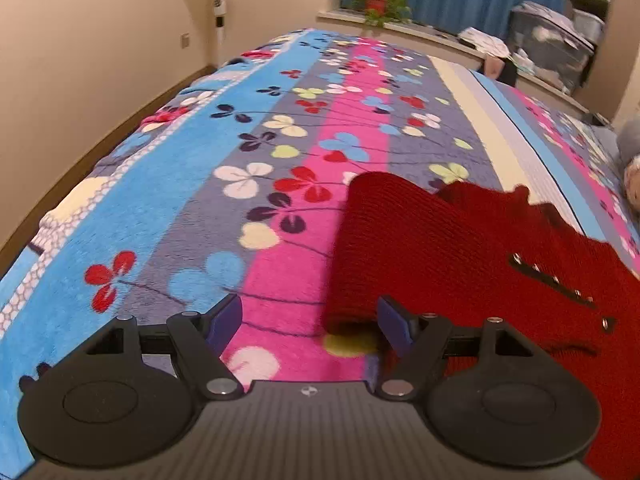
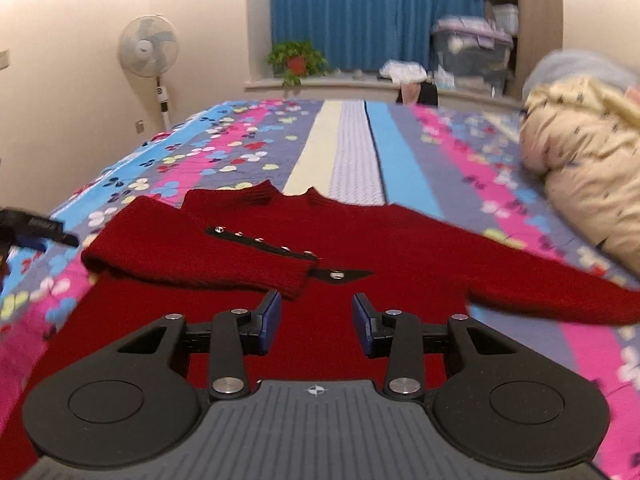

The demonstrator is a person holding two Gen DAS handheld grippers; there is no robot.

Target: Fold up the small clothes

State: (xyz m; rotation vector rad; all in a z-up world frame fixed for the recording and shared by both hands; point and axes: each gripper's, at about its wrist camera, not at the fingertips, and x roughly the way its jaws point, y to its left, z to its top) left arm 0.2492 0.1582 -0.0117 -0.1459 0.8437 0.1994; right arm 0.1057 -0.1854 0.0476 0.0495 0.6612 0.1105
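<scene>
The right gripper (image 2: 316, 322) hangs wide open over the red sweater (image 2: 400, 248). The left gripper (image 1: 310, 320) is open too, at the sweater's side. One sleeve (image 2: 192, 252) lies folded across the sweater. I think the other sleeve (image 2: 552, 292) comes next. The sweater lies on a flowery blanket (image 2: 224, 152). Far behind it stand a fan (image 2: 149, 48) and blue curtains (image 2: 368, 12).

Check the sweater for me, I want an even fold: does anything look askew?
Only the fold is lopsided: the left sleeve lies folded across the red sweater, while the right sleeve is spread out on the blanket.
</scene>
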